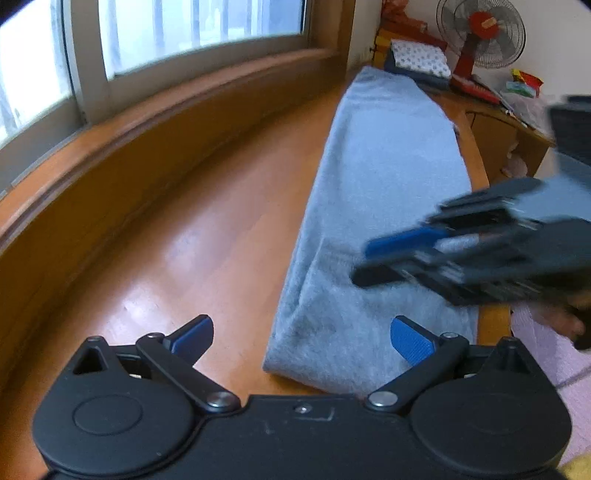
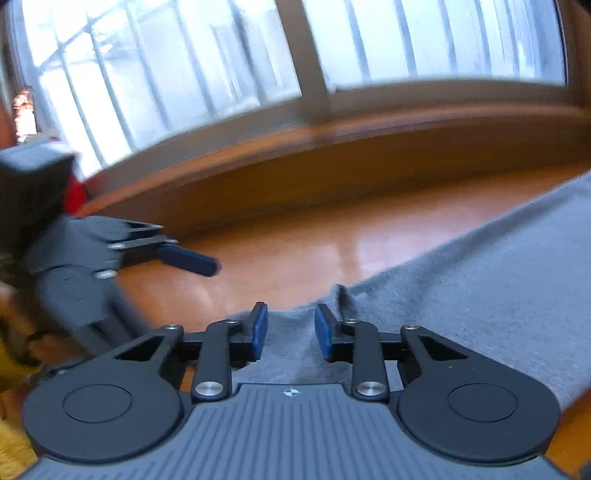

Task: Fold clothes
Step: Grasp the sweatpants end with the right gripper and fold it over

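Note:
A grey garment lies folded into a long strip on the wooden table, running from near me to the far end. My left gripper is wide open above the strip's near left corner, holding nothing. My right gripper comes in blurred from the right over the strip's near end. In the right wrist view the right gripper is open with its blue pads a small way apart over the garment's edge. The left gripper shows at the left, above bare wood.
A raised wooden ledge and a window run along the table's left side. At the far end are stacked cloths, a red fan and clutter on a desk. The table's right edge is beside the garment.

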`<act>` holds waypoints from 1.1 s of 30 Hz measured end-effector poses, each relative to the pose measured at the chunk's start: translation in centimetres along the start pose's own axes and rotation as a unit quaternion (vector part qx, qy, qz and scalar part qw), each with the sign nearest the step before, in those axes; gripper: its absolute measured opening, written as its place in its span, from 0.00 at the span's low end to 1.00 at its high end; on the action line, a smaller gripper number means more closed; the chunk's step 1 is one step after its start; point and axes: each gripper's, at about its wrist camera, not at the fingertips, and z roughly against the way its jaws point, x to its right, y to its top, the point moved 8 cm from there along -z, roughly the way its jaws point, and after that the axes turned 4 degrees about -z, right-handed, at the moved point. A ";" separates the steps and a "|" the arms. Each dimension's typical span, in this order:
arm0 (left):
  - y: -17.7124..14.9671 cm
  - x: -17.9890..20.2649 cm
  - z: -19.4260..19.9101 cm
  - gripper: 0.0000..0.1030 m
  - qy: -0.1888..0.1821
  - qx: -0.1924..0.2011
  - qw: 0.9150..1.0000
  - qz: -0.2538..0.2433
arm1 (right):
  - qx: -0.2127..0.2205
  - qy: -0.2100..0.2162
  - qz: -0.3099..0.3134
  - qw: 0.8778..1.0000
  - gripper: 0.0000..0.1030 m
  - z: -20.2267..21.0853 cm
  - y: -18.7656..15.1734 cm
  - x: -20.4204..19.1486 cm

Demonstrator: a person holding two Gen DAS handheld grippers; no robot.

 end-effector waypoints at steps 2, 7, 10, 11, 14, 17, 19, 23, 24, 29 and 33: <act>0.0 0.4 -0.3 1.00 -0.004 0.001 1.000 0.004 | -0.020 -0.033 0.002 0.999 0.21 -2.1 -0.3 2.1; 1.2 1.9 -0.1 1.00 -0.031 0.020 0.999 -0.011 | -0.005 -0.011 -0.043 0.999 0.24 -1.9 1.3 3.7; 1.9 3.5 -0.8 1.00 -0.052 0.018 0.998 -0.019 | 0.013 -0.003 -0.022 1.000 0.24 -1.8 2.6 3.5; 1.9 3.9 -1.1 1.00 -0.051 0.015 0.998 -0.018 | 0.006 0.003 -0.024 1.000 0.24 -2.5 2.7 3.9; 1.5 4.4 -2.2 1.00 -0.038 -0.002 0.999 -0.012 | -0.014 0.029 -0.043 0.999 0.24 -5.2 2.5 4.8; 1.1 4.4 -3.0 1.00 -0.019 -0.022 1.000 -0.005 | -0.017 0.058 -0.068 0.996 0.24 -6.9 2.8 5.0; 1.1 4.4 -3.1 1.00 -0.009 -0.026 1.000 0.000 | -0.009 0.055 -0.058 0.997 0.24 -7.2 2.8 4.5; 1.6 4.3 -3.7 1.00 0.006 -0.032 0.999 0.020 | 0.002 0.026 -0.004 1.000 0.27 -5.5 2.2 4.2; 1.7 4.2 -4.1 1.00 0.012 -0.036 0.999 0.025 | -0.012 0.025 -0.005 1.000 0.29 -6.0 1.8 4.6; 2.1 3.3 -5.1 1.00 0.082 -0.057 0.994 0.052 | -0.005 0.039 -0.008 0.999 0.30 -6.9 2.2 5.6; 2.2 2.8 -3.8 1.00 0.089 -0.045 0.992 0.071 | 0.041 0.014 -0.003 0.999 0.50 -3.7 2.8 6.3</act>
